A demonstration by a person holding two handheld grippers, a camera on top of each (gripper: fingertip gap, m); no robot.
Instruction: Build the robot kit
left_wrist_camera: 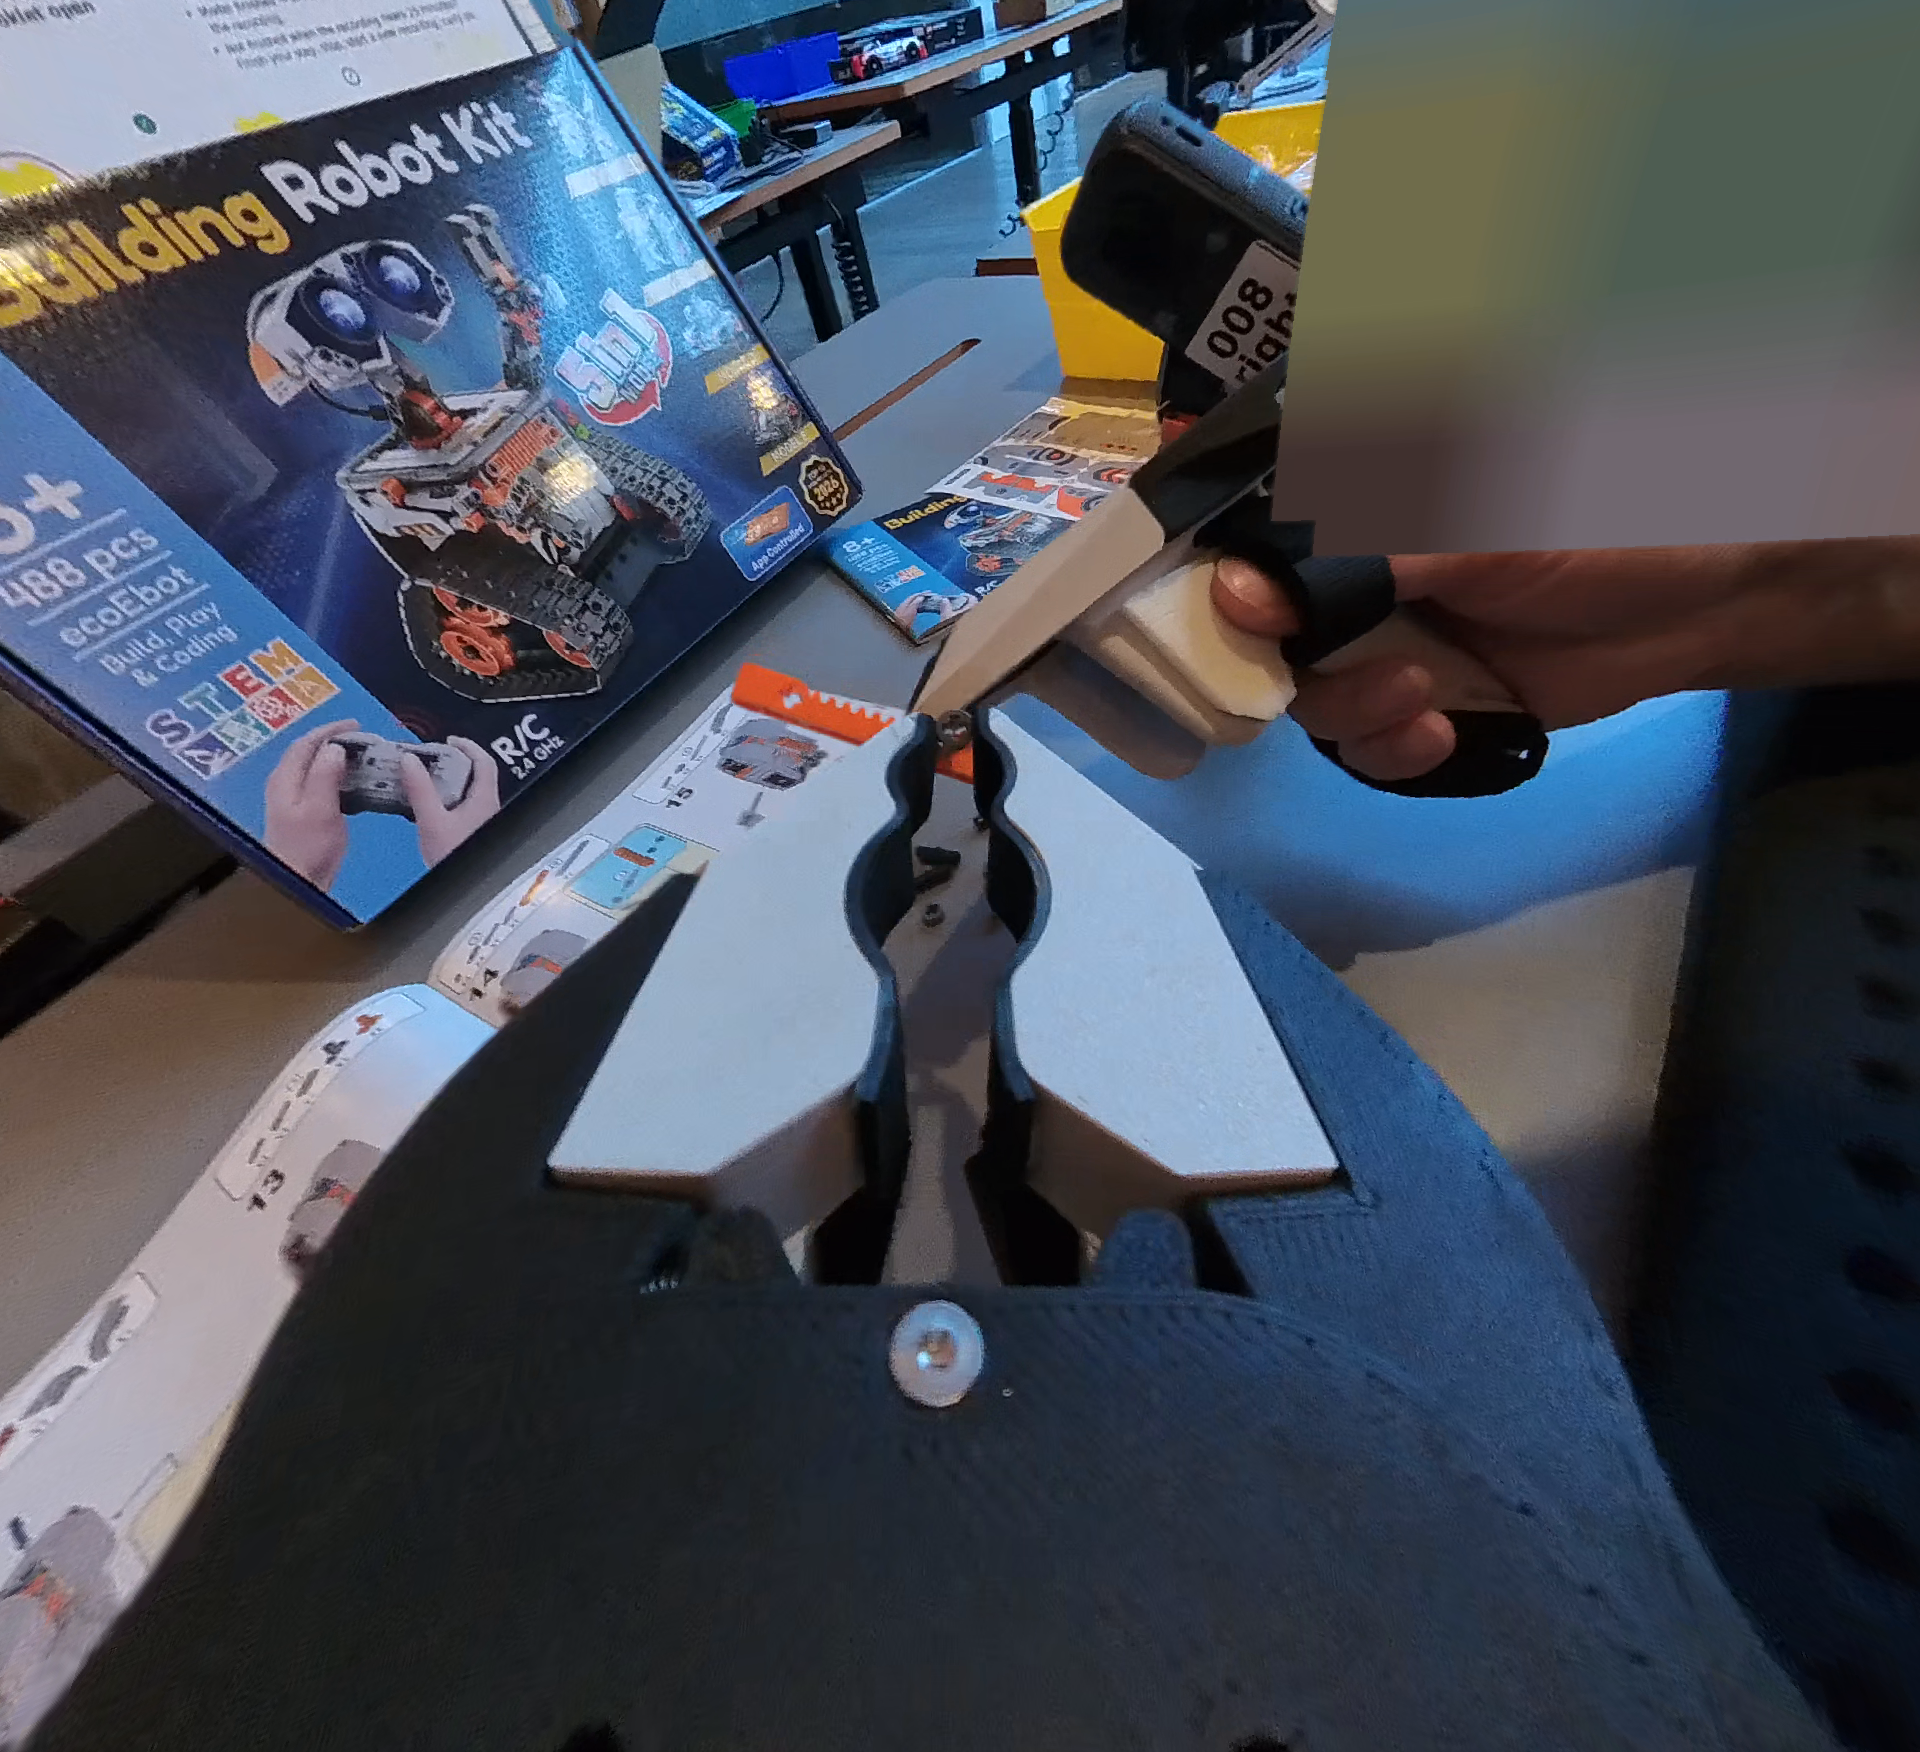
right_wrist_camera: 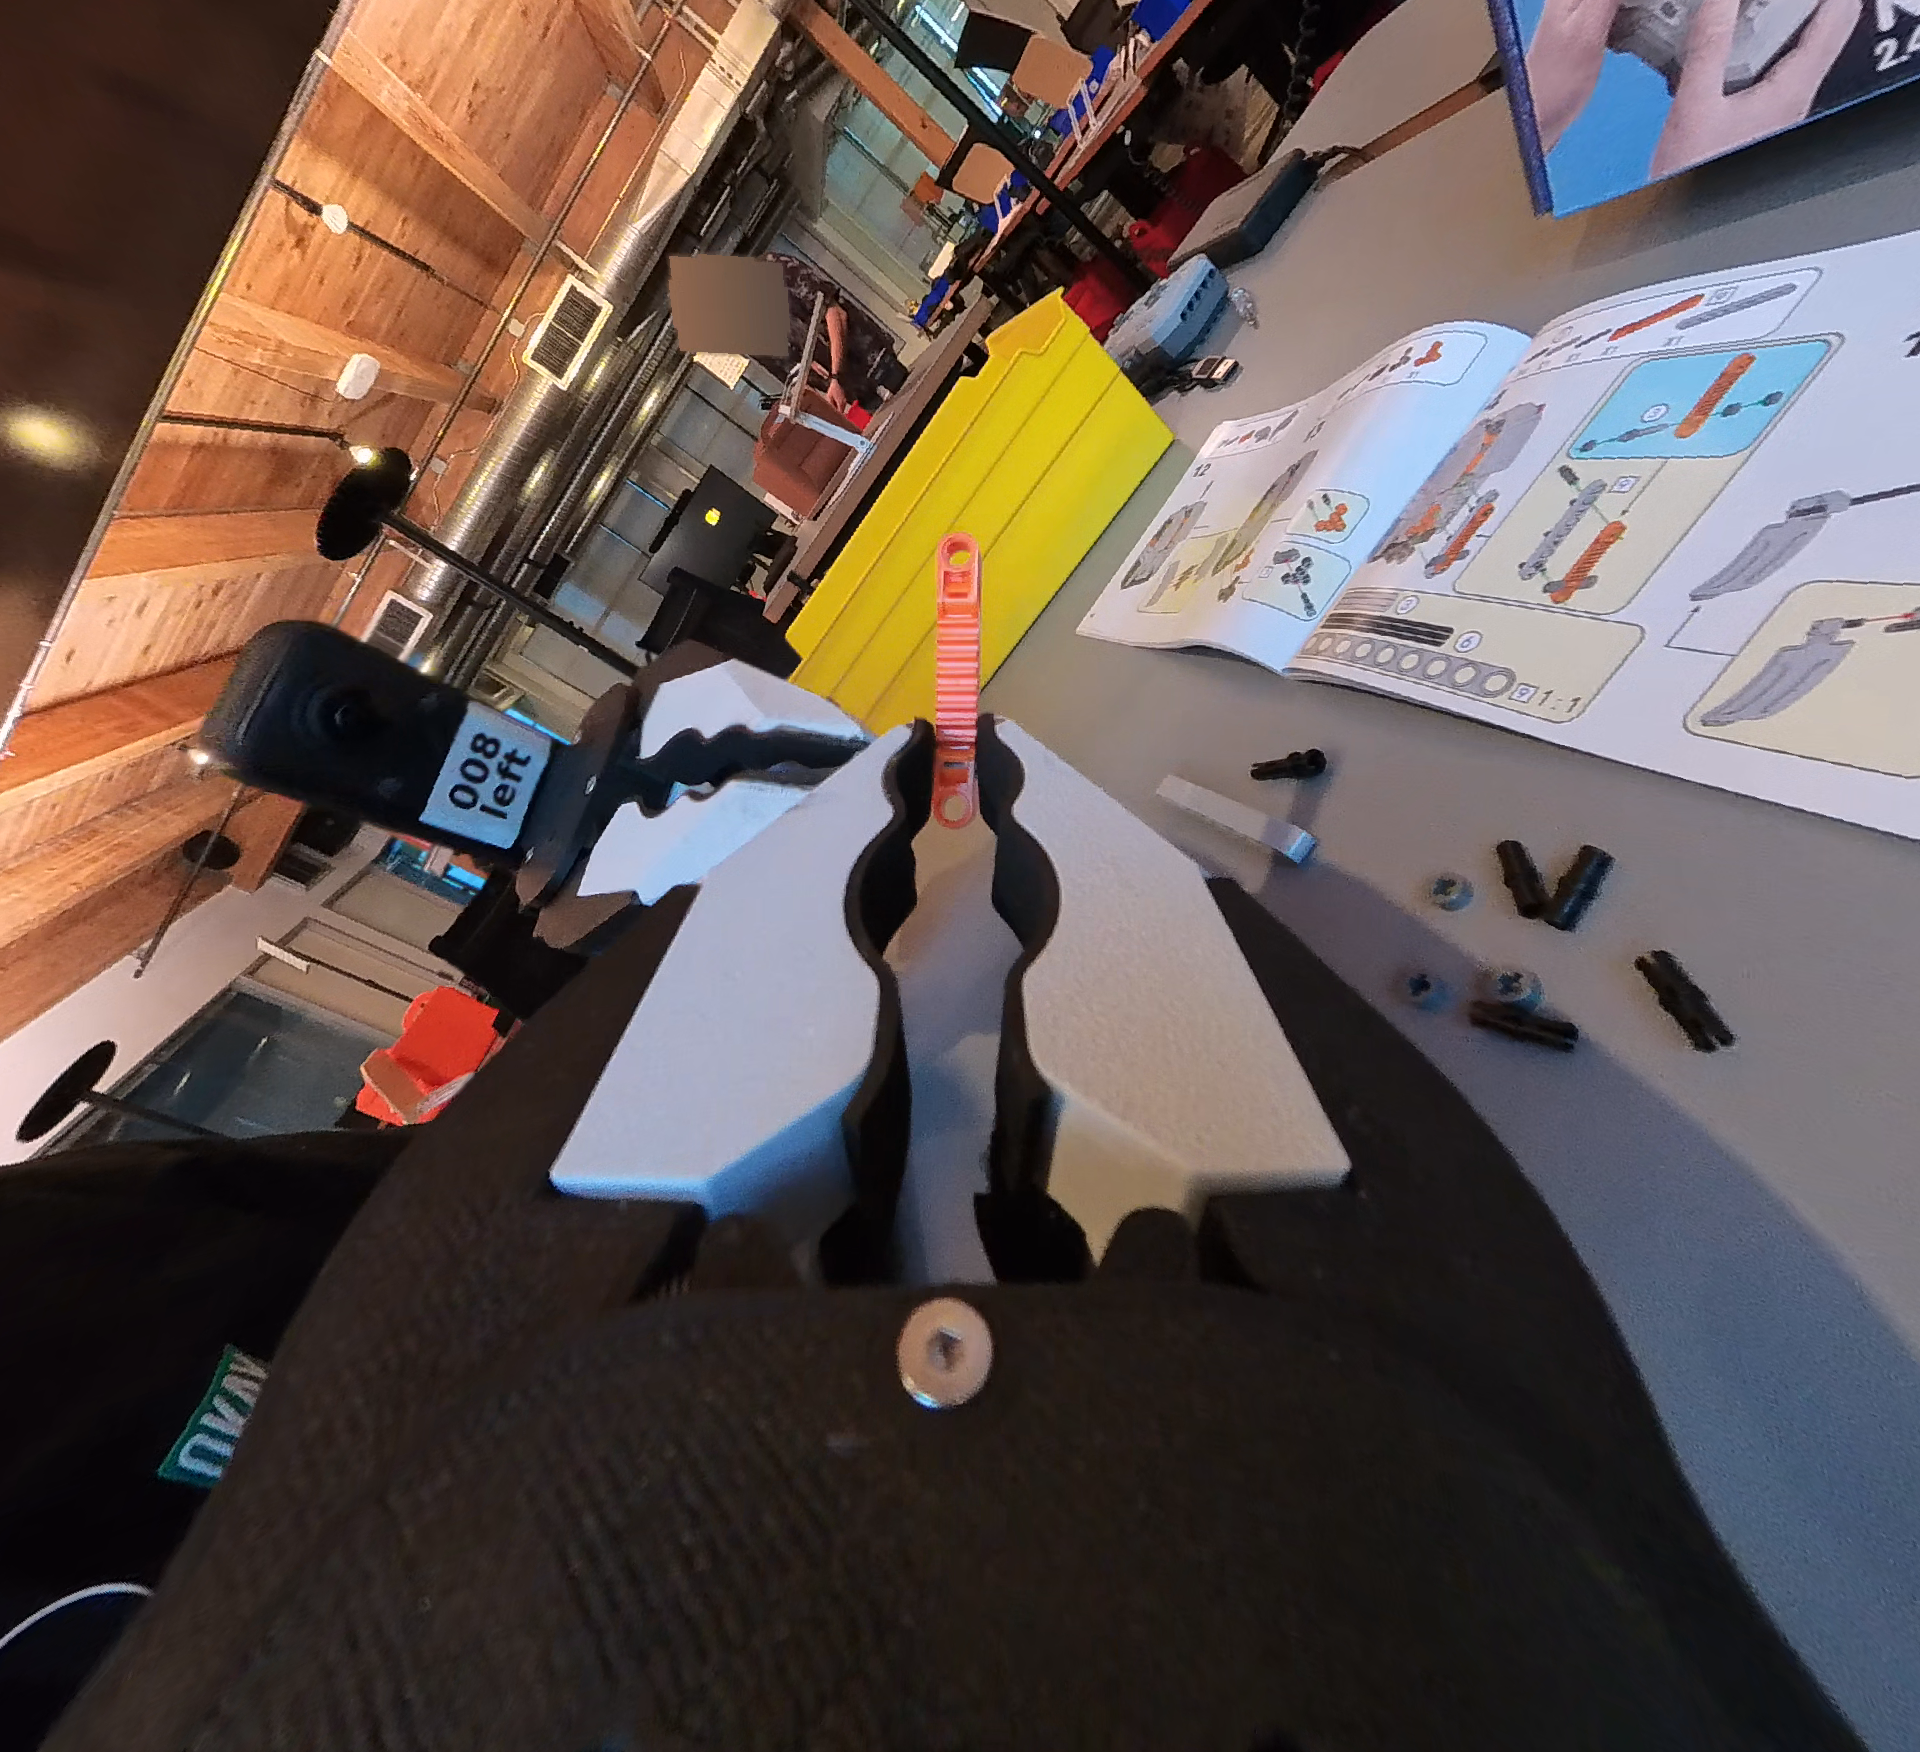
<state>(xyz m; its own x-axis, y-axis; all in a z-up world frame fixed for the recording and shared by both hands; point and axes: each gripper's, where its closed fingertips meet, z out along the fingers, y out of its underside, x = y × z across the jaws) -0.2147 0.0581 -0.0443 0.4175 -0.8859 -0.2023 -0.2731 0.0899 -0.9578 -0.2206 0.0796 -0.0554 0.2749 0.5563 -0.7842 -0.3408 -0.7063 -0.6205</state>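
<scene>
My right gripper [right_wrist_camera: 951, 738] is shut on an orange toothed rack piece [right_wrist_camera: 956, 642] that sticks out past its tips. In the left wrist view a hand holds this gripper [left_wrist_camera: 923, 700] at the right, with the rack [left_wrist_camera: 821, 710] pointing left, low over the open instruction booklet [left_wrist_camera: 623, 871]. My left gripper [left_wrist_camera: 953, 736] is nearly closed on a small grey round part [left_wrist_camera: 954, 728] at its tips, right against the rack's near end. In the right wrist view the left gripper [right_wrist_camera: 854, 742] comes in from the left and meets the right fingertips.
A blue robot kit box [left_wrist_camera: 416, 414] leans at the left behind the booklet [right_wrist_camera: 1507, 539]. Yellow bins [right_wrist_camera: 987, 497] stand at the table's far side. Loose black pins [right_wrist_camera: 1548, 892], small screws [right_wrist_camera: 1449, 892] and a grey beam [right_wrist_camera: 1236, 819] lie on the grey table. A small leaflet [left_wrist_camera: 925, 559] lies further back.
</scene>
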